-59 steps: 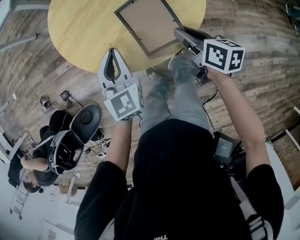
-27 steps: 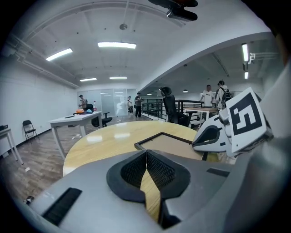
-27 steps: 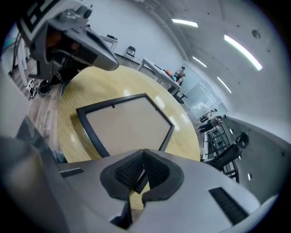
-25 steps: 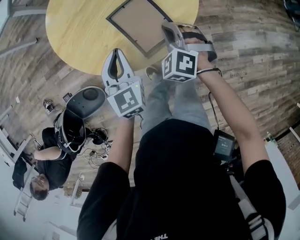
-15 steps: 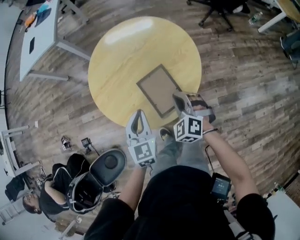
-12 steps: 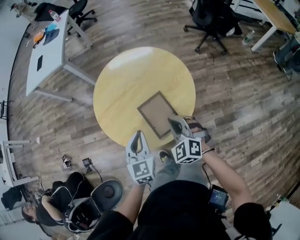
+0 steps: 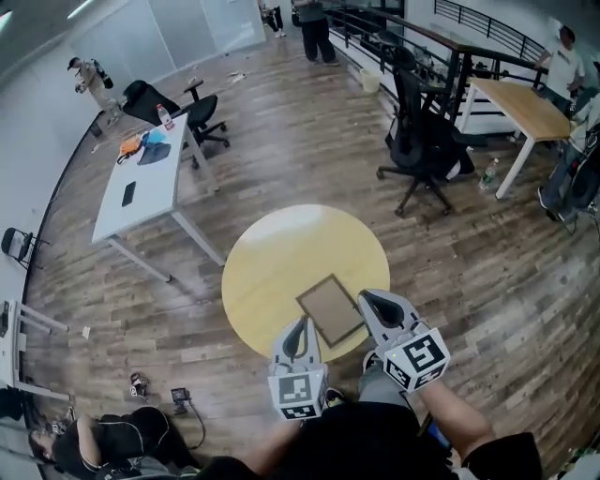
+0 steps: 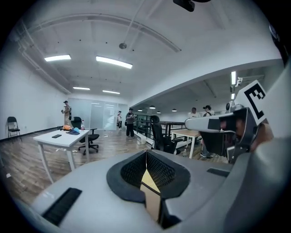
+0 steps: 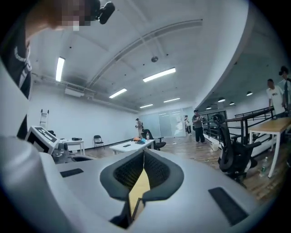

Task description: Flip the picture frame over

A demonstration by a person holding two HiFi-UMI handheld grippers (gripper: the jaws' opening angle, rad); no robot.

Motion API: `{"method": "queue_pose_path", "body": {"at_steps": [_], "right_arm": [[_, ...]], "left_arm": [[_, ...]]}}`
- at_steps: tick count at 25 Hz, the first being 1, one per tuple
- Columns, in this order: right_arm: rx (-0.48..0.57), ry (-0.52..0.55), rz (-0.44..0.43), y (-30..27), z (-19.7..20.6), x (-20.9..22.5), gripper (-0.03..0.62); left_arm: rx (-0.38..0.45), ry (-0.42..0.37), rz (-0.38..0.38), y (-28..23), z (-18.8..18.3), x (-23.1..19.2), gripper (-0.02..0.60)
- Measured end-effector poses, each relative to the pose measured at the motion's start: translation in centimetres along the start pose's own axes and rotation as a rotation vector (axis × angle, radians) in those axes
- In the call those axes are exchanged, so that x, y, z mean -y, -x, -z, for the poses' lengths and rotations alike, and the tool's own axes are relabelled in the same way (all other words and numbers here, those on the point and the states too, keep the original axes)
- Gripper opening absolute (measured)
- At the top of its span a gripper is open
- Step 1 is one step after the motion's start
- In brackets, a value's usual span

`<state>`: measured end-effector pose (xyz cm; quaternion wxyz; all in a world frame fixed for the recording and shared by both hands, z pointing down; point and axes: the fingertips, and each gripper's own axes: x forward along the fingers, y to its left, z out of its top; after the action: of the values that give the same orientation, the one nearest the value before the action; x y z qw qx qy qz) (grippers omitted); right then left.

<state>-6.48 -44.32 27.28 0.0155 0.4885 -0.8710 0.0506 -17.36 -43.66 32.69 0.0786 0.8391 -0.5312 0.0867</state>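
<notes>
The frame [image 7: 330, 310] lies on the table [image 7: 272, 262], near its near right edge. In the head view, the left gripper [image 7: 300, 322] shows just before the frame and the right gripper [image 7: 367, 298] just right of it. A desk [image 7: 141, 192] stands left of the table, with a chair [image 7: 202, 111] behind it. A second chair [image 7: 422, 150] stands behind the table to the right, and a second desk [image 7: 520, 103] further right.

Open-plan office, big and bright. There's wood-plank floor [image 7: 309, 122] everywhere and a round yellow table [image 7: 281, 253] ahead of the left gripper [image 7: 300, 326]. A white desk [image 7: 141, 183] with a black swivel chair [image 7: 202, 111] sits far off to its left. Beyond the right gripper [image 7: 373, 302] are another swivel chair [image 7: 422, 141] and a wooden desk [image 7: 520, 105]. Strip lights [image 8: 113, 62] run overhead, with glass partitions [image 7: 187, 28] at the far end.
</notes>
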Motion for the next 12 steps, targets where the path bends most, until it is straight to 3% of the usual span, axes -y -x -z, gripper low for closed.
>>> {"method": "queue_pose_path", "body": {"at_steps": [4, 12], "right_arm": [[0.000, -0.025, 0.037, 1.3, 0.0, -0.9, 0.020], [0.007, -0.019, 0.022, 1.7, -0.5, -1.1, 0.020]], "left_arm": [[0.023, -0.001, 0.018, 2.2, -0.7, 1.1, 0.023], [0.064, -0.016, 0.003, 2.8, -2.2, 1.4, 0.023]]}}
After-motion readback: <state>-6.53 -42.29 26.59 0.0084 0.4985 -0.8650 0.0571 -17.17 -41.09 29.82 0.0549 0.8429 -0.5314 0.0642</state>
